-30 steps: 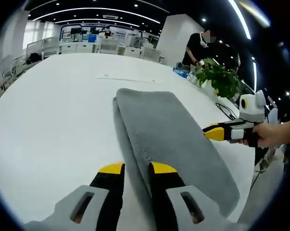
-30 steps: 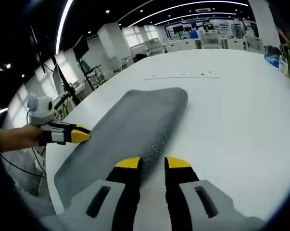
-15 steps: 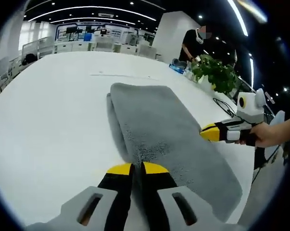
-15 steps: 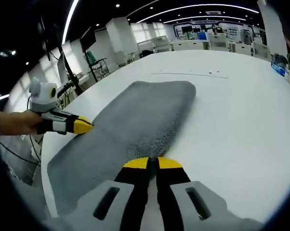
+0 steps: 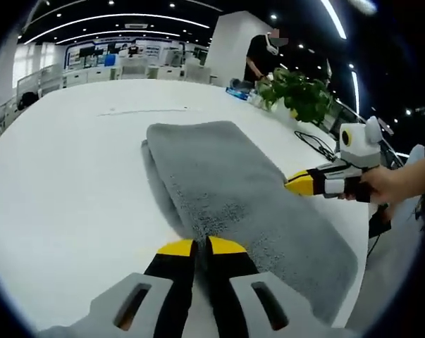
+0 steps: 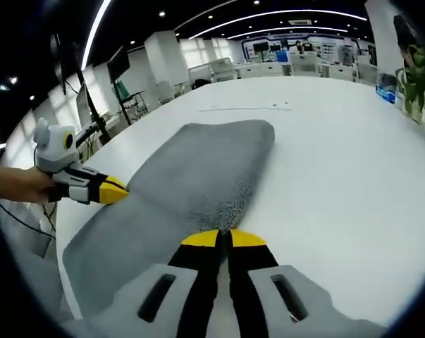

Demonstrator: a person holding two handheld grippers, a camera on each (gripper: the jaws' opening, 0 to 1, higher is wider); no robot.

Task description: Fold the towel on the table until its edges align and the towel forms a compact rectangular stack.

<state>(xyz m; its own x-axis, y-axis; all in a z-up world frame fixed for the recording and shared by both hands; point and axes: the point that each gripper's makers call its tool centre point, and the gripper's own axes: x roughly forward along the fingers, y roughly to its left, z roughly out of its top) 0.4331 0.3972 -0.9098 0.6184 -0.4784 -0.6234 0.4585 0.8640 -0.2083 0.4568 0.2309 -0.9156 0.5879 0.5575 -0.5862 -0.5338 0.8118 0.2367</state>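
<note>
Over the past second both grippers closed on the grey towel (image 5: pixel 233 190). The left gripper (image 5: pixel 193 246), whose yellow-tipped jaws had stood apart at the towel's long folded edge, brought them together, pinching that edge by half a second ago. The right gripper (image 6: pixel 223 238) did the same on the opposite long edge, its jaws going from spread to pressed together on the fabric. Since that pinch, both cameras tilted slightly, so the white table (image 5: pixel 64 169) and the potted plant (image 5: pixel 297 95) slid a little across the views; whether the towel itself shifted could not be told.
</note>
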